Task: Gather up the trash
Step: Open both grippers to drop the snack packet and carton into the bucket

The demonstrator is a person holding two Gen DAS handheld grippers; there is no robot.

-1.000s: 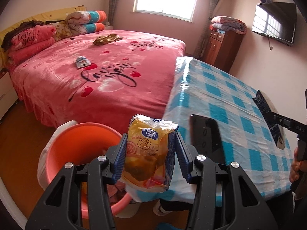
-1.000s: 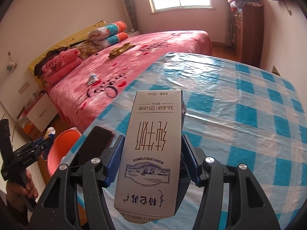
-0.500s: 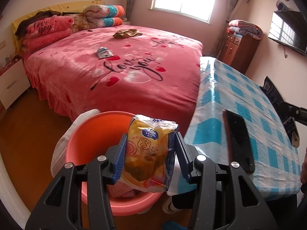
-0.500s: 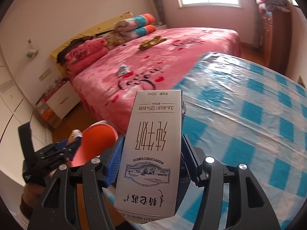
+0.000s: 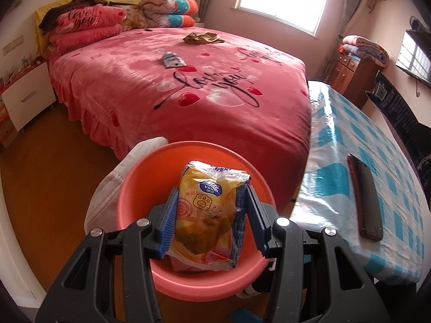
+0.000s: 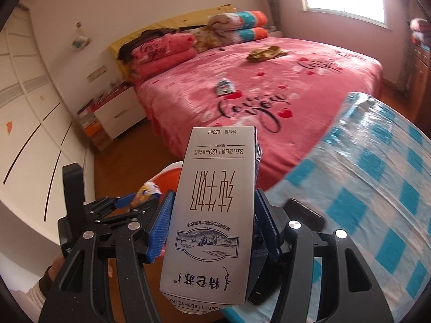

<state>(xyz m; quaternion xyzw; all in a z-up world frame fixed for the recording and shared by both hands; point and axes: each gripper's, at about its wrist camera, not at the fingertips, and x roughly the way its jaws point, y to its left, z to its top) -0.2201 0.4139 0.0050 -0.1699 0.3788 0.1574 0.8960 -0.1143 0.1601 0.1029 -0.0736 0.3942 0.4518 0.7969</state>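
Orange bin (image 5: 140, 188) lies under left gripper (image 5: 211, 211), angled down, clamping yellow packet (image 5: 210, 210).

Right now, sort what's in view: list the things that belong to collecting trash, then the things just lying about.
Job:
left gripper
yellow tissue pack
right gripper
milk carton
orange bin

Lying about:
phone
checked table
bed
folded quilts

Bed (image 5: 215, 123): small blue-white packet (image 5: 172, 59) mid-left, crumpled golden wrapper (image 5: 202, 37) farther back.
Surface (image 5: 398, 161): dark phone (image 5: 367, 202) near its front edge.
Floor (image 5: 45, 167): orange basin (image 5: 134, 196).
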